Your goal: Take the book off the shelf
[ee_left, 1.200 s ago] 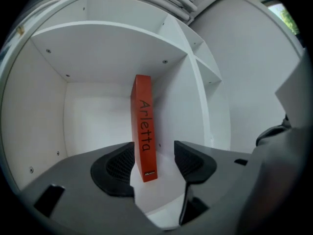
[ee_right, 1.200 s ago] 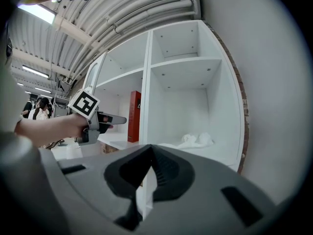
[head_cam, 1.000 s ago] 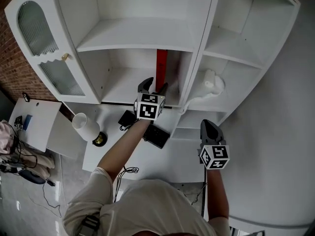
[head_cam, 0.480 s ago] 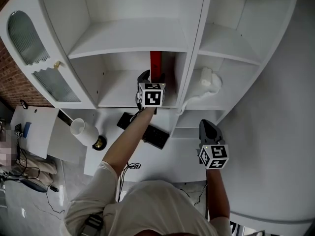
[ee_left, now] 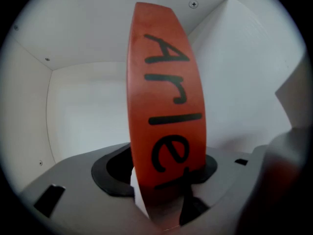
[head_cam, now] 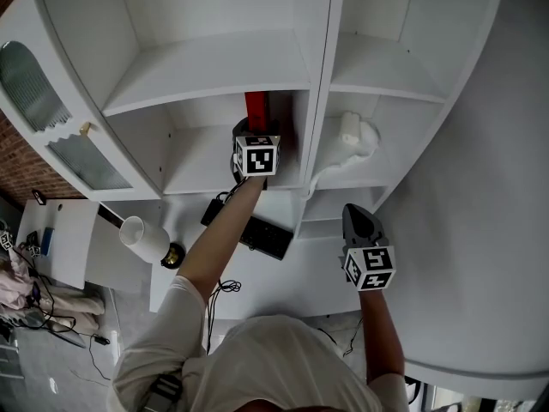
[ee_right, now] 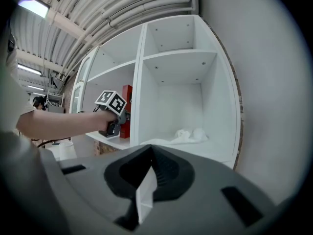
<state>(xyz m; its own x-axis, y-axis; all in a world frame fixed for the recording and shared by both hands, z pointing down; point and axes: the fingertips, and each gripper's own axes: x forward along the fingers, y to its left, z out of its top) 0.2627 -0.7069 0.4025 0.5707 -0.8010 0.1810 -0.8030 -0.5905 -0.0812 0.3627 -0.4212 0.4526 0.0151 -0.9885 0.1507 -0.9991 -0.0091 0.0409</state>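
A red book (head_cam: pixel 256 108) stands upright on the middle shelf of the white bookcase (head_cam: pixel 214 58), against the right wall of its compartment. Black letters run along its spine (ee_left: pixel 166 111). My left gripper (head_cam: pixel 255 140) has reached into that compartment, and its jaws are closed on the lower part of the spine (ee_left: pixel 164 199). The red book (ee_right: pixel 126 106) and the left gripper (ee_right: pixel 113 117) also show in the right gripper view. My right gripper (head_cam: pixel 358 223) hangs in front of the bookcase, lower right, shut with nothing in it (ee_right: pixel 144 199).
A crumpled white cloth (head_cam: pixel 353 140) lies in the compartment to the right of the book. Below the shelf a white desk (head_cam: pixel 257 269) carries black flat devices (head_cam: pixel 266 237) and a cable. A white lamp (head_cam: pixel 146 239) stands at the left, beside the open cabinet door (head_cam: pixel 51 118).
My left gripper moved forward into the compartment and closed on the book's spine; a second ago it stood open just in front of the shelf. The right gripper held its place.
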